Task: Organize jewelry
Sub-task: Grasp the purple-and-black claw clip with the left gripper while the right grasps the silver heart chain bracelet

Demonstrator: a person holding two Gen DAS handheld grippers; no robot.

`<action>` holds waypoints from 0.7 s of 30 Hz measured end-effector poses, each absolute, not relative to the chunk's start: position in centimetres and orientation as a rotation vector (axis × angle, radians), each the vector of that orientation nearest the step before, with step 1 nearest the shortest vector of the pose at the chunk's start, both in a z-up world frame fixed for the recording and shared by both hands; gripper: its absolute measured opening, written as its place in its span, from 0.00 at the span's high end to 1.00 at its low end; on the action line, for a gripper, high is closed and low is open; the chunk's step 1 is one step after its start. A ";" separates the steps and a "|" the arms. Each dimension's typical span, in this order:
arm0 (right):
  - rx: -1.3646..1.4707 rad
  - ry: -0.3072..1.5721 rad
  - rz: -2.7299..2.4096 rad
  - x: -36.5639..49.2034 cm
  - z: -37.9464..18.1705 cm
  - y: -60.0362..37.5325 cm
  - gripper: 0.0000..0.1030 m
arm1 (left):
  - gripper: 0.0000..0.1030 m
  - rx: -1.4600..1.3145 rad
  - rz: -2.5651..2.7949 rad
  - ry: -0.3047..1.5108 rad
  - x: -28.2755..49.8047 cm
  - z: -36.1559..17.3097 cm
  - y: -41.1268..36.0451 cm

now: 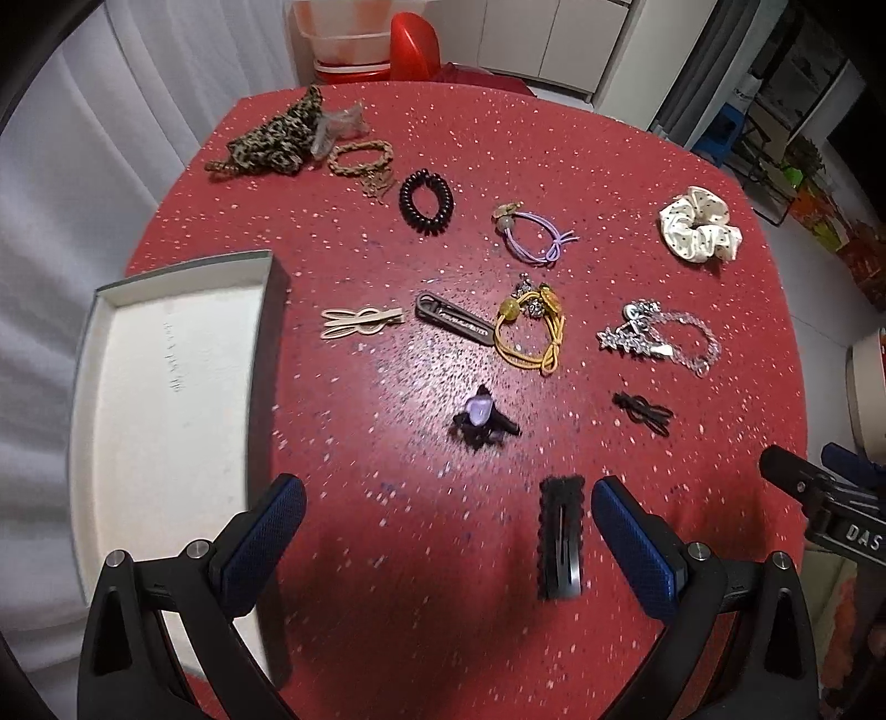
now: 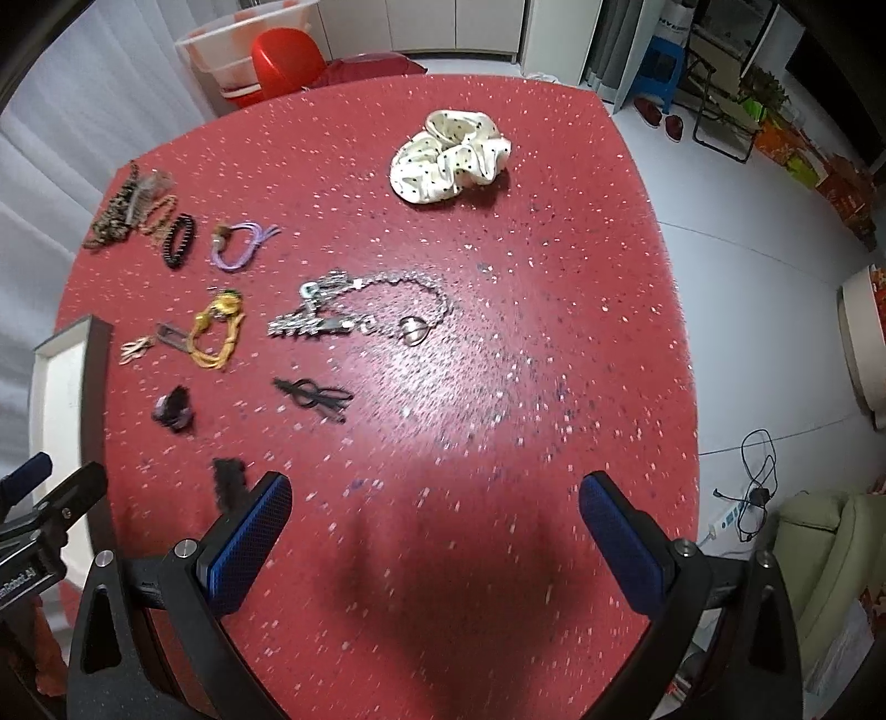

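Hair ties, clips and a chain lie scattered on a red speckled table (image 1: 470, 138). A shallow white box (image 1: 160, 410) sits at its left edge. My left gripper (image 1: 448, 526) hovers open above the near table, a black fuzzy snap clip (image 1: 561, 537) just inside its right finger. Beyond lie a purple-stone clip (image 1: 483, 418), a yellow hair tie (image 1: 529, 332), a dark clip (image 1: 454, 318) and a beige rabbit clip (image 1: 360, 321). My right gripper (image 2: 434, 520) is open over bare table. A silver chain (image 2: 360, 313), a black clip (image 2: 318, 399) and a white dotted scrunchie (image 2: 448, 155) lie ahead of it.
At the far left of the table lie a leopard scrunchie (image 1: 277, 138), a braided band (image 1: 360, 158), a black coil tie (image 1: 426, 200) and a purple tie (image 1: 534, 235). A red chair (image 1: 415, 47) and tubs stand behind the table. Floor, a cable (image 2: 747, 498) and boxes lie right.
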State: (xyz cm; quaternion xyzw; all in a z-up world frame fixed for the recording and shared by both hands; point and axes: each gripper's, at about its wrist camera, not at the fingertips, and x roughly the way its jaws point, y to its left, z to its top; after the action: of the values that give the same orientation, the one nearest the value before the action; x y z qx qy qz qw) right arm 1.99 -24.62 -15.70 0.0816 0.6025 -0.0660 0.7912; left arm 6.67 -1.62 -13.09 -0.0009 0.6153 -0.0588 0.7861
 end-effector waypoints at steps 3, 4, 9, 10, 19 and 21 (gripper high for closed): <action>0.152 1.306 -0.147 3.6 -17.2 -25.2 0.00 | 0.00 0.004 -0.127 1.323 7.5 -14.4 -2.1; 0.150 1.306 -0.149 4.2 -17.7 -25.4 0.00 | 0.00 0.006 -0.127 1.320 7.8 -14.7 -2.2; 0.172 1.290 -0.173 6.6 -19.1 -26.7 0.00 | 0.07 0.019 -0.119 1.322 9.0 -16.6 -2.8; 0.178 1.288 -0.176 7.2 -19.4 -26.9 0.00 | 0.07 0.018 -0.120 1.320 9.2 -17.0 -2.9; 0.139 1.269 -0.173 10.4 -21.4 -26.7 0.07 | 0.16 0.029 -0.127 1.325 10.3 -19.2 -4.1; 0.121 1.271 -0.167 10.7 -21.9 -26.2 0.09 | 0.21 0.027 -0.131 1.327 10.3 -19.5 -4.1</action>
State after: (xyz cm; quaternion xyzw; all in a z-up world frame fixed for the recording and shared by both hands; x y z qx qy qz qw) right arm 10.72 -26.23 -21.88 0.0562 0.5926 -0.0778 0.7997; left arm 10.31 -4.10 -19.47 0.0127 0.6153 -0.0609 0.7858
